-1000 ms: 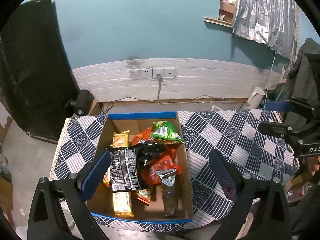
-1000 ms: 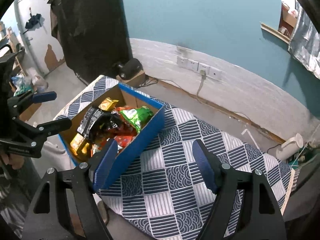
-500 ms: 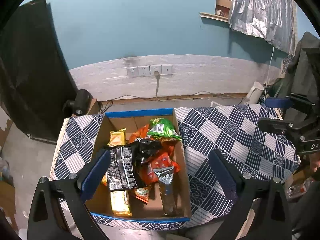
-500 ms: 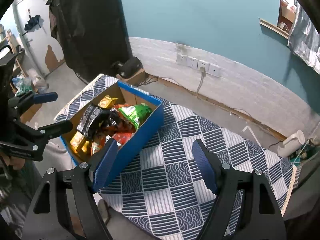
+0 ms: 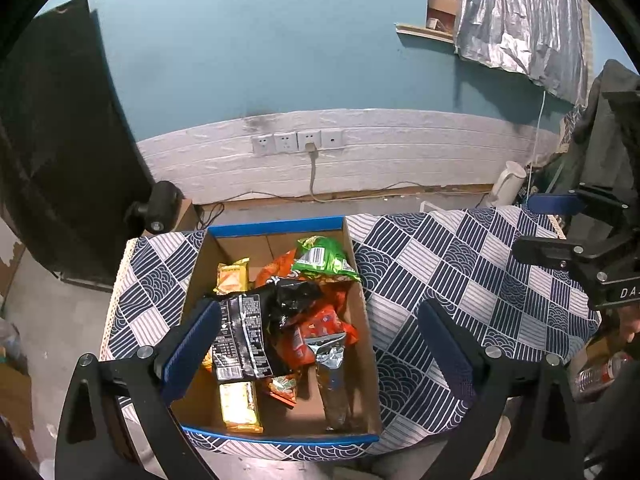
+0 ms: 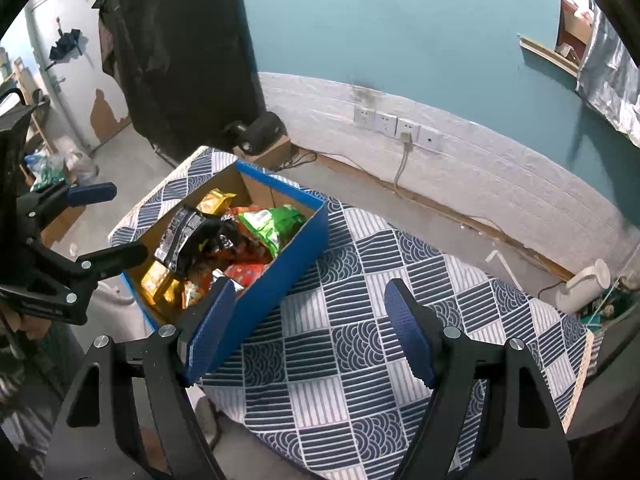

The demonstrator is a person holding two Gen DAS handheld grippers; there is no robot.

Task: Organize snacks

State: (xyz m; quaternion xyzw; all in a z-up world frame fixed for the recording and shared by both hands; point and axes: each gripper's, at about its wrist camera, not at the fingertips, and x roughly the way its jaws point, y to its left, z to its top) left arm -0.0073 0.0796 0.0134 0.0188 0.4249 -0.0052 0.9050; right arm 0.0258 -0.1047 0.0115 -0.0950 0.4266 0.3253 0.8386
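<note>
A blue-rimmed cardboard box [image 5: 276, 225] [image 6: 298, 246] sits on the left part of a table with a navy patterned cloth [image 5: 460, 264] [image 6: 360, 336]. It holds several snack packs: a black bag [image 5: 240, 332] [image 6: 180, 232], a green bag [image 5: 322, 258] [image 6: 272, 224], orange-red bags [image 5: 316, 332], yellow packs [image 5: 239, 404] [image 6: 154, 282] and a silver pack [image 5: 332, 364]. My left gripper [image 5: 320, 354] is open and empty, above the box's near end. My right gripper [image 6: 310, 334] is open and empty, above the cloth just right of the box. Each gripper shows in the other's view [image 5: 576, 248] [image 6: 64, 248].
A white wall strip with sockets [image 5: 298, 142] and a plugged cable runs behind the table. A black speaker [image 5: 158, 210] sits on a small box at the back left. A white kettle [image 6: 584, 286] stands at the right. A dark cloth [image 6: 180, 52] hangs at the left.
Both views have shifted slightly; the box sits a little higher in the left wrist view. Both grippers stay open and empty.
</note>
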